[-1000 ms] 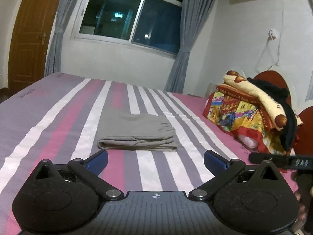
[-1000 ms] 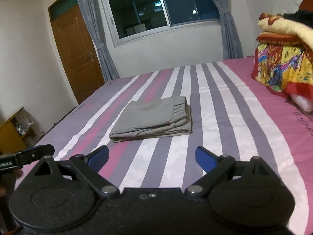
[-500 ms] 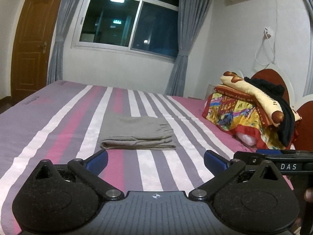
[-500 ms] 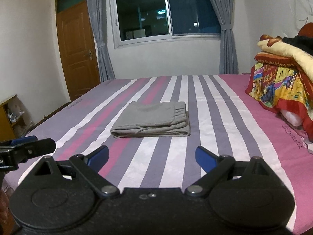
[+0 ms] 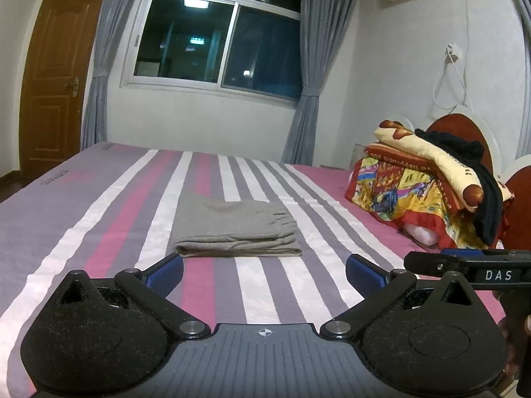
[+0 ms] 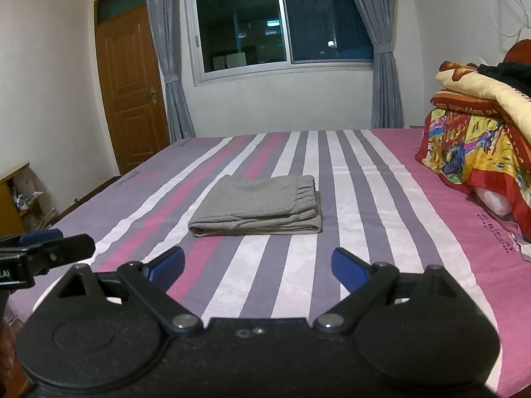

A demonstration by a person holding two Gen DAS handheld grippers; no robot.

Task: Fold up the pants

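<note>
Gray pants [image 5: 234, 229] lying folded into a compact rectangle at centre frame on the striped bed [image 5: 99, 219], elastic waistband toward the right edge of the stack, layered fold edges facing the cameras. Judged from that tidy stack: folding done, nothing left to grip.

Left claw [image 5: 264, 267] low in the frame, spread wide and empty, blue pads apart, short of the pants and not touching them. Right claw [image 6: 257, 265] likewise wide and empty in the lower middle of its own view, also clear of the cloth. Probably held back and level so as not to disturb the finished fold.

Pile of colourful bedding [image 5: 428, 185] at the right of the frame, dark garment draped over the top, well apart from the pants. No containers on the bed; only a shelf [image 6: 16, 199] at left edge of the right view, contents too small to tell.
</note>
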